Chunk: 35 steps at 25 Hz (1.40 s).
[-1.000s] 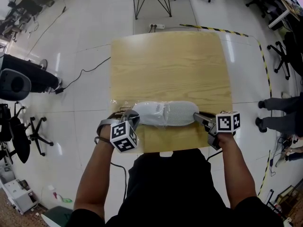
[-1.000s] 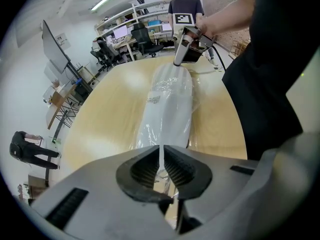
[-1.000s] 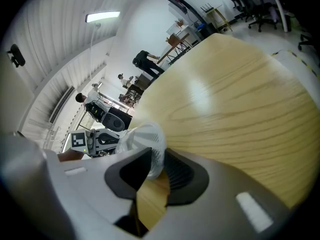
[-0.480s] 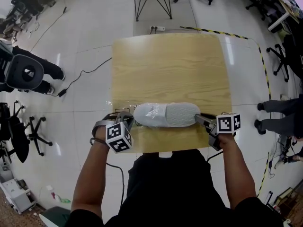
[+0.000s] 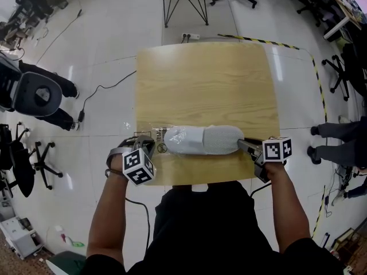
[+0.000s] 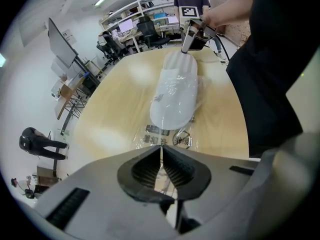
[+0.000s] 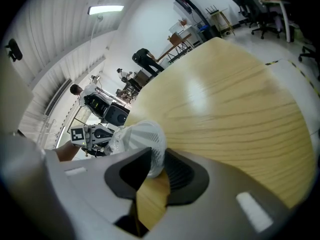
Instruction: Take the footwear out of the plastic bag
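Head view, slipper [image 5: 200, 140] crosswise, left fingers [image 6: 142, 171] closing on bag [image 6: 165, 137], right fingers [image 7: 185, 176] clamping slipper

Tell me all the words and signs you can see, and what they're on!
Dark printed label on the clear plastic bag: there is print, but it is too blurred to read.
Round crossed-out warning sign on the same bag: a picture, no readable words.
Marker cubes: black-and-white squares only, no letters.
Nothing else here can be read.
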{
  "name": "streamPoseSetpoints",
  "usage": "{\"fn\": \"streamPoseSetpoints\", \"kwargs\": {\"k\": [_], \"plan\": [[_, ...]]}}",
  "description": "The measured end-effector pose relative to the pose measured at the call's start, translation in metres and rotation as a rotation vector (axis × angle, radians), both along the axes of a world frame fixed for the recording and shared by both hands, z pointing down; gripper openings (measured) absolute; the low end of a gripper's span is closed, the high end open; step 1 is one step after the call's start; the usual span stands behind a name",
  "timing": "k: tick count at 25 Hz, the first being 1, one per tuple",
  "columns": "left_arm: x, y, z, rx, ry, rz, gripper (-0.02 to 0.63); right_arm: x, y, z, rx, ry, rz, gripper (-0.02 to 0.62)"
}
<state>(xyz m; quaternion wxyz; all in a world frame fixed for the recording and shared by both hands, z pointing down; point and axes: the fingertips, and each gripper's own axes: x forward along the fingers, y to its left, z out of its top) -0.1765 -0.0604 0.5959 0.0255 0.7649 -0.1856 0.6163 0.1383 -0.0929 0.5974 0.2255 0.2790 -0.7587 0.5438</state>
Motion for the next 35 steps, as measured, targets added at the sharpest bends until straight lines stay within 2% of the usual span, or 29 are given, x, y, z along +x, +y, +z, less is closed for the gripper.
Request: {"fn": "streamPoseSetpoints", "kwargs": {"k": [6, 21, 35], "plan": [[-0.012, 0.005, -0.001, 0.039, -0.033, -0.002, 0.017, 0.004, 0.005, 0.001, 0.01, 0.015, -0.007, 0.089], [-0.044, 0.01, -0.005, 0.058, -0.065, -0.079, 0.015, 0.009, 0.005, 0.003, 0.027, 0.031, -0.017, 0.091], [-0.101, -0.009, -0.023, 0.136, -0.135, -0.188, 0.009, 0.012, -0.009, 0.004, 0.041, 0.062, -0.026, 0.091]]}}
